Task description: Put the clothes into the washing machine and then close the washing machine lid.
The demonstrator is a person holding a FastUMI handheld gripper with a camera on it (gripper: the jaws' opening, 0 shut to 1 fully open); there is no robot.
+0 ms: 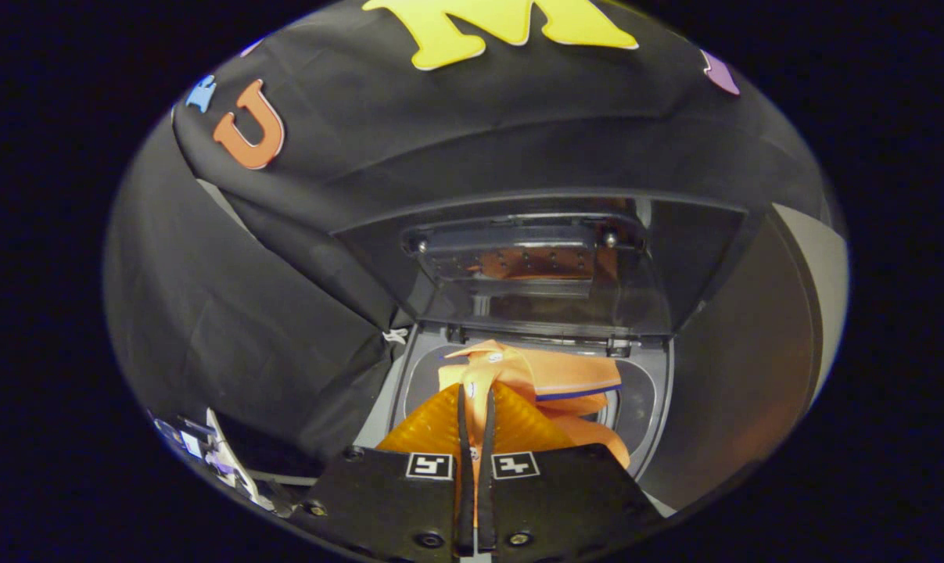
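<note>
An orange polo shirt (550, 379) with a dark stripe on its sleeve hangs from my gripper (475, 395), whose two fingers are pressed together on a fold of the cloth near the collar. The shirt dangles over the round opening of the top-loading washing machine (647, 407), just ahead of and below the fingers. The machine's dark lid (534, 266) stands raised upright behind the opening, with the orange cloth mirrored faintly in it.
Black cloth walls hang behind and to the left of the machine. The machine's grey top panel (741, 367) stretches to the right of the opening. Small white and purple items (213, 453) lie low on the left, beside the gripper body.
</note>
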